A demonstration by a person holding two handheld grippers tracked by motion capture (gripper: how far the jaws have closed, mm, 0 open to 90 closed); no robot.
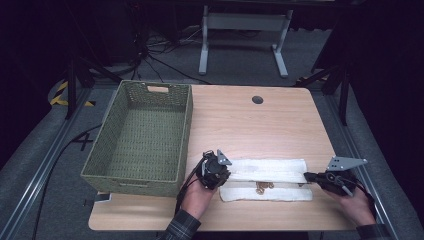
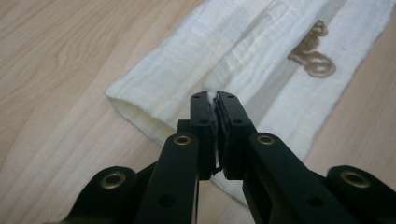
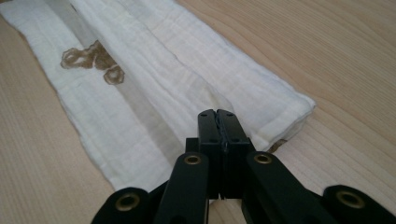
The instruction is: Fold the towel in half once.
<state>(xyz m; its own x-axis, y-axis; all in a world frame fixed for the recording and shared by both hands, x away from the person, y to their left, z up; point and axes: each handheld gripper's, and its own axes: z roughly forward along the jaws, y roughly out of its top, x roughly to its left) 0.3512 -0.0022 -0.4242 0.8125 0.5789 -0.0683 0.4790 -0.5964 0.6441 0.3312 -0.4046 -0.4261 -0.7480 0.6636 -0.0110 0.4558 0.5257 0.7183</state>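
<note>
Left of frame: basket, open, beside the work. My left hand-held gripper pinches the cloth at its left end, low centre on the counter. My right hand-held gripper pinches the right end. Step, I judge: folding. Next: lift both ends evenly. The basket wall stands close on the left.

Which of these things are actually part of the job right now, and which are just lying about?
In use:
- white cloth
- left claw, shut on the cloth's edge
- right claw, shut at the other end

Lying about:
- green woven basket
- wooden table
</note>
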